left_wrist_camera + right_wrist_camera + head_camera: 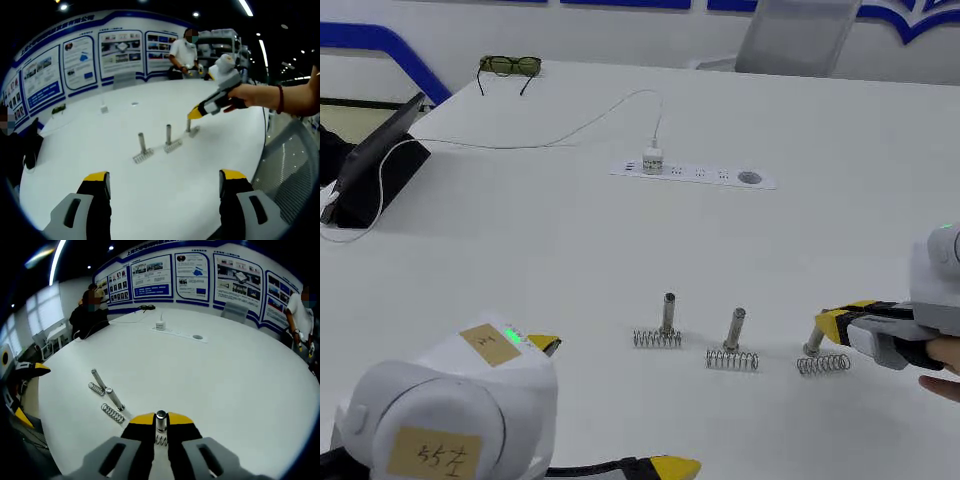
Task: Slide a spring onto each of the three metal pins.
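Three metal pins stand upright in a row on the white table [570,250]: left pin [668,311], middle pin [735,327], right pin [813,345]. A spring lies flat at the foot of each: left spring [657,339], middle spring [732,359], right spring [823,364]. My right gripper [828,325] comes in from the right, its yellow tips closed around the top of the right pin [161,419], with that pin's spring [161,440] just below. My left gripper [165,180] hangs open near the table's front edge, well short of the pins [142,142], nothing between its fingers.
A white power strip [700,174] with a plugged-in adapter [652,160] and cable lies behind the pins. A black tablet [375,160] stands at the far left, sunglasses [508,66] at the back, a chair [795,35] beyond. People stand by the far wall.
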Demonstrator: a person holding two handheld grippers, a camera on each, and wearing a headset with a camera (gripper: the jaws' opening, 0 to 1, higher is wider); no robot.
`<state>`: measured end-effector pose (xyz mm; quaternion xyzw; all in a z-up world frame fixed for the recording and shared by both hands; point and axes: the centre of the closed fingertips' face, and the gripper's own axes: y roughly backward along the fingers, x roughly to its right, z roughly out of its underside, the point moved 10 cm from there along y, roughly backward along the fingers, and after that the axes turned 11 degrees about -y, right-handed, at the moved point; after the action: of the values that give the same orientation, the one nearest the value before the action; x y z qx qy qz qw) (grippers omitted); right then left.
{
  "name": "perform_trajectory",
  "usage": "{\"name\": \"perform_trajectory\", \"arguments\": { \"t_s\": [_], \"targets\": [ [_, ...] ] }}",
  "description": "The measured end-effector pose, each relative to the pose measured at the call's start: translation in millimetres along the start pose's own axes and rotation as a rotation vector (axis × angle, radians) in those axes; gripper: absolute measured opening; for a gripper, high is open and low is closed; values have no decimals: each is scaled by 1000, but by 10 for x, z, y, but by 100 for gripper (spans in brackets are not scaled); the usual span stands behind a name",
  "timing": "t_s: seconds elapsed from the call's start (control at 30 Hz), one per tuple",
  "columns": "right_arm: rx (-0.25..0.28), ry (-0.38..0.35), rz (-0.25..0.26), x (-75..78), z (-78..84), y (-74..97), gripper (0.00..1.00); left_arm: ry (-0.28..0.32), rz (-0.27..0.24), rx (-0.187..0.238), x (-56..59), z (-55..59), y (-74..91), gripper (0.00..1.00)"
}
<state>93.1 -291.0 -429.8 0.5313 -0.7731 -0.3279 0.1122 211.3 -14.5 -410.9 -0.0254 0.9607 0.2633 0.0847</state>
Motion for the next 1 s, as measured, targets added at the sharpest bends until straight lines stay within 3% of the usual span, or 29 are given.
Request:
{"name": "perform_trajectory", "arguments": {
  "t_s": [0.2,0.63,0.8,0.9,1.0],
  "targets": [
    [7,26,-1,-16,-2,11,10,8,-1,9,5,-8,3,92],
    [77,41,-32,-67,-30,158,30,-2,0,28,24,-36,1,92],
    [106,20,-63,-94,0,239,35,-8,-2,16,-8,-19,-5,89],
    [128,-7,-107,-126,22,288,42,49,1,35,-70,-4,-2,88],
    [148,-25,-149,-147,81,358,47,26,8,34,-139,3,-22,84]
  ]
}}
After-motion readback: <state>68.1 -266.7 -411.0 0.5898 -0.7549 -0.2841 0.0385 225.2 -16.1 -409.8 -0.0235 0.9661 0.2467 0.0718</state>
